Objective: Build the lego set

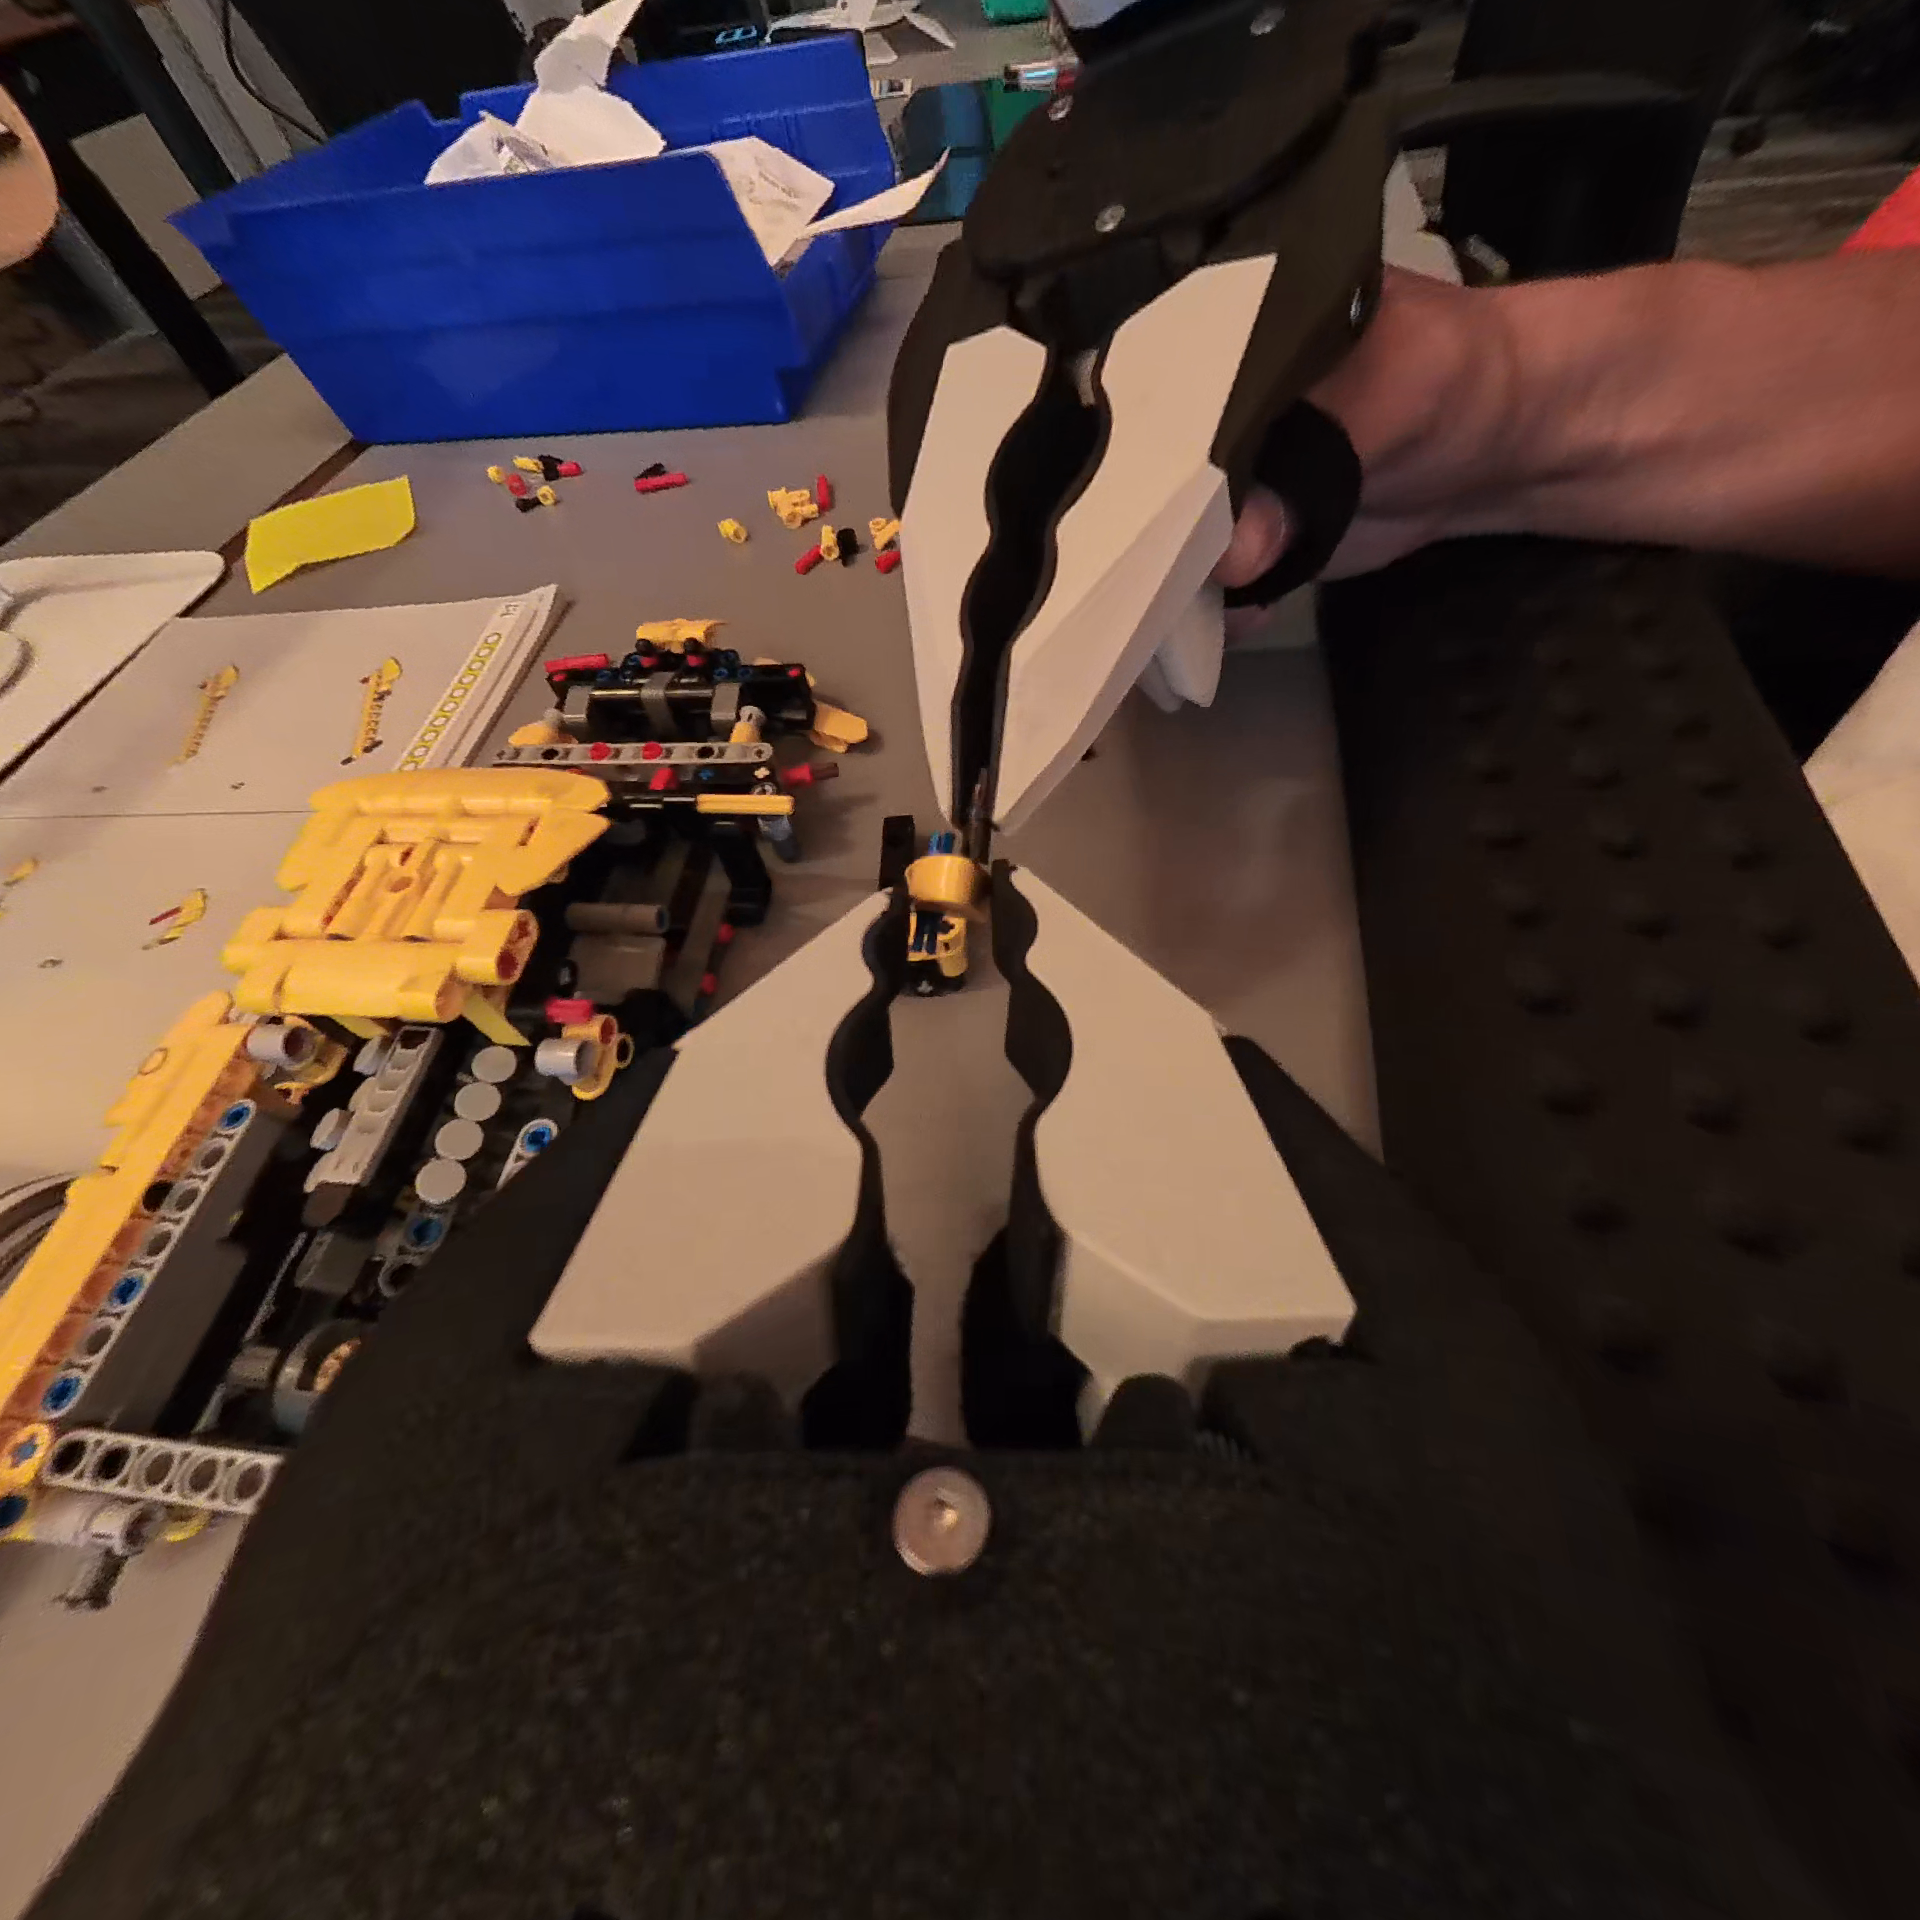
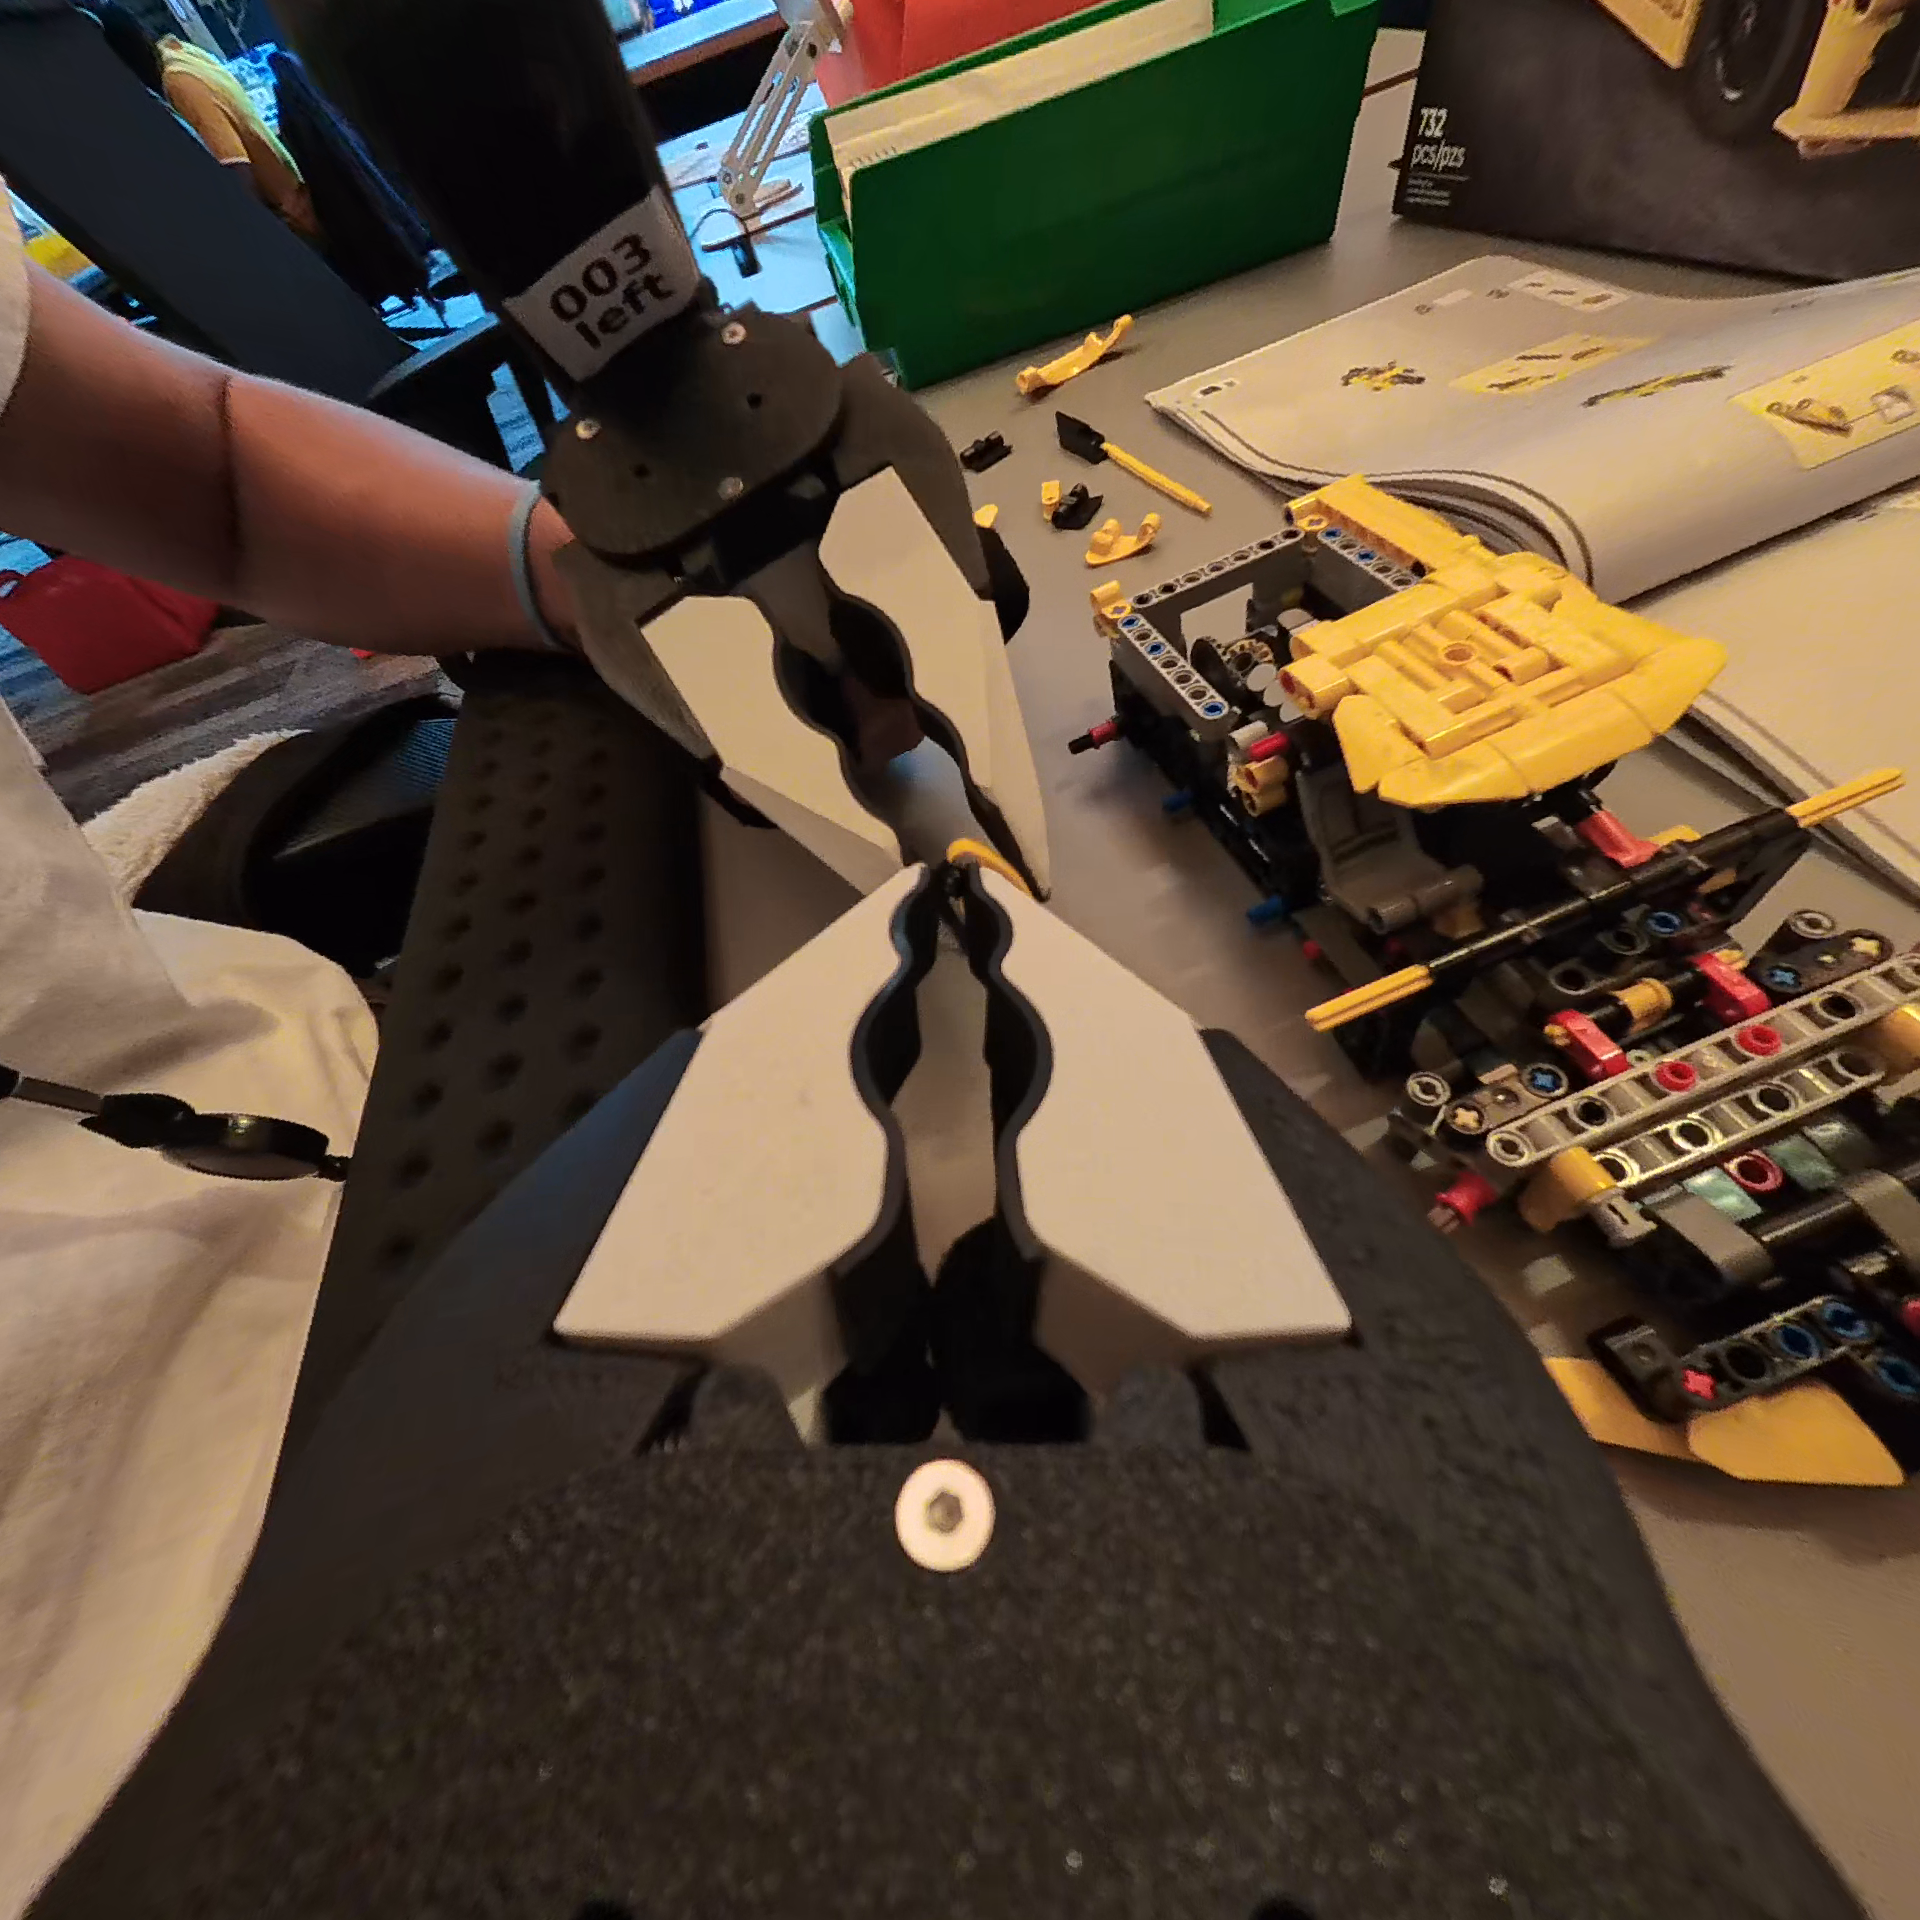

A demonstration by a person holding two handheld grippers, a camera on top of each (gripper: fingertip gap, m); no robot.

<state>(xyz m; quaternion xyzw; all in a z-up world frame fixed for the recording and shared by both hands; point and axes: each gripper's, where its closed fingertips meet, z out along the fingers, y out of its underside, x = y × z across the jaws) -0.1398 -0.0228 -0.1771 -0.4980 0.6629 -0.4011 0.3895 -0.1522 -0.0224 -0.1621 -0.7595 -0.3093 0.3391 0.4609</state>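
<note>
grippers meet tip to tip near the table edge (image 1: 1299,935): left gripper (image 1: 940,914) clamps a yellow piece (image 1: 943,883), right gripper (image 2: 956,883) pinches a dark pin (image 1: 980,810).

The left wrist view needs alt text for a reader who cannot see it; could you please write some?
The left gripper pinches a small yellow piece while the right gripper, held in a hand, meets it tip to tip with a thin dark pin. To the left lie a half-built yellow car, a manual, loose parts and a blue bin.

lego car (image 1: 343,935): glossy plastic | bin (image 1: 540,291): smooth blue plastic | booklet (image 2: 1558,416): matt paper | table (image 1: 1195,935): smooth matt grey
</note>
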